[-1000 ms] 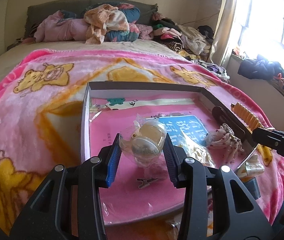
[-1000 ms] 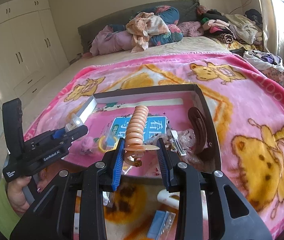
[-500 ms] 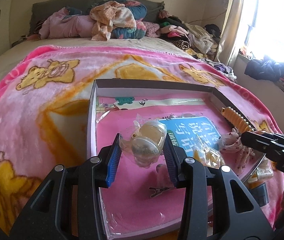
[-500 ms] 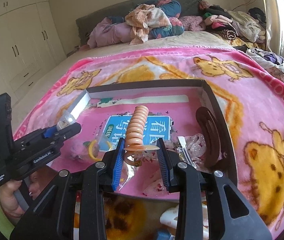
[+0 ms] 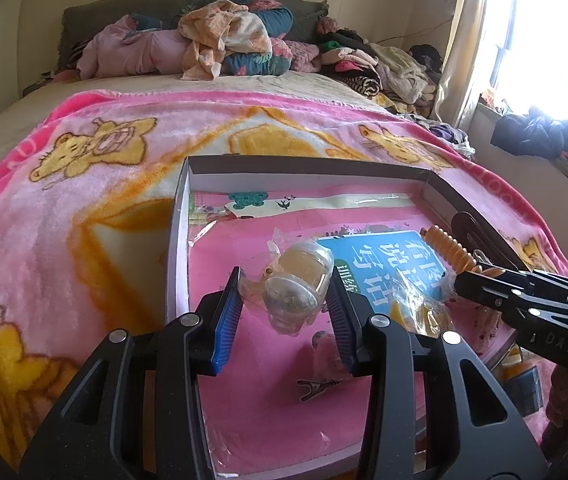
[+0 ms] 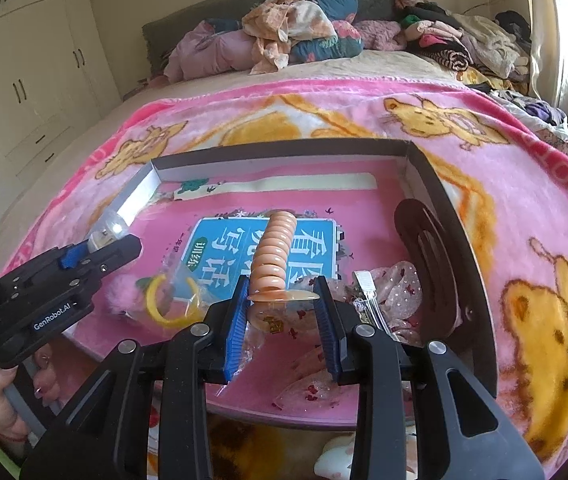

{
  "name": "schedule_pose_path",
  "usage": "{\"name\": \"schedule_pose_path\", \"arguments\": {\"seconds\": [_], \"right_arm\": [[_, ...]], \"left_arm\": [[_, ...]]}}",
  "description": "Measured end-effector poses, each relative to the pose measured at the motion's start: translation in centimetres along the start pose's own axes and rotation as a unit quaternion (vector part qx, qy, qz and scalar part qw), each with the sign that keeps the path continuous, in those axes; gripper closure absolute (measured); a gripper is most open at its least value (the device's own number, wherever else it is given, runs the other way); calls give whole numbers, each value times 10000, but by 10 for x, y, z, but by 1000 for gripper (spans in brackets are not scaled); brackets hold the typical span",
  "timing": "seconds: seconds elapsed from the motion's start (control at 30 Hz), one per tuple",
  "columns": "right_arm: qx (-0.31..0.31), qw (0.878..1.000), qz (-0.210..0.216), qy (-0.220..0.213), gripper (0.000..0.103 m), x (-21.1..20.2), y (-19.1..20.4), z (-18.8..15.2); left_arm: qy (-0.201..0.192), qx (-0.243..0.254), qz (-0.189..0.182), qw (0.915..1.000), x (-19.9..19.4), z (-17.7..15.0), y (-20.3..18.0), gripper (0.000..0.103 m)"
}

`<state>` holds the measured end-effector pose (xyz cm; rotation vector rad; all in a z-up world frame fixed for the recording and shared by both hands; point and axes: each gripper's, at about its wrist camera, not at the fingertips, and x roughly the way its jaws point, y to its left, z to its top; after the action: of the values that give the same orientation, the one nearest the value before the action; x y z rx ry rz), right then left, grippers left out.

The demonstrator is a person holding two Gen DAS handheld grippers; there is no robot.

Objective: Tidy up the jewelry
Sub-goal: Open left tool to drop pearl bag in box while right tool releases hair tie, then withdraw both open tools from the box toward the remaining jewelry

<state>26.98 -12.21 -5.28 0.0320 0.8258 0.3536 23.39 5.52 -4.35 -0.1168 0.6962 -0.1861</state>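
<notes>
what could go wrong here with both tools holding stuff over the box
The left tool grips a round capsule through loose, slick plastic wrap, so it might slip or roll out. The right tool pinches only the base of the long ribbed orange piece, which could tilt. Both tools sit close together above the box and could bump.

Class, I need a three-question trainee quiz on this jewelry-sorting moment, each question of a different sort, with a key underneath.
1. True or false: the left gripper grips a clear bagged capsule.
2. Multiple choice: what does the right gripper hold? A) a yellow ring B) an orange ribbed hair clip C) a blue booklet
3. Fill in: the dark brown oval hair clip leans against the tray's ____ wall.

Key: 1 true; 2 B; 3 right.
</notes>
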Motion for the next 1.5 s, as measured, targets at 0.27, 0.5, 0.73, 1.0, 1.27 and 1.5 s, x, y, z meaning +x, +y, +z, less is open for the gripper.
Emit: {"name": "schedule_pose_path", "arguments": {"seconds": [0.27, 0.5, 0.73, 1.0, 1.27, 1.5], "right_arm": [[71, 9999, 102, -56, 67, -7, -1, -7], [110, 9997, 20, -200, 55, -24, -6, -18], [272, 9991, -18, -340, 51, -43, -17, -28], [391, 9978, -79, -537, 43, -69, -30, -38], [503, 9965, -100, -664, 36, -91, -38, -48], [461, 9958, -93, -787, 33, -111, -36, -57]], "left_arm": [[2, 9, -1, 10000, 0, 0, 0, 70], [-88, 43, 29, 9999, -3, 1, -1, 58], [-187, 107, 70, 9997, -13, 2, -1, 48], [-391, 75, 70, 9992, -37, 1, -7, 23], [-464, 101, 62, 9989, -59, -7, -16, 11], [-528, 213, 58, 9984, -74, -17, -27, 11]]}}
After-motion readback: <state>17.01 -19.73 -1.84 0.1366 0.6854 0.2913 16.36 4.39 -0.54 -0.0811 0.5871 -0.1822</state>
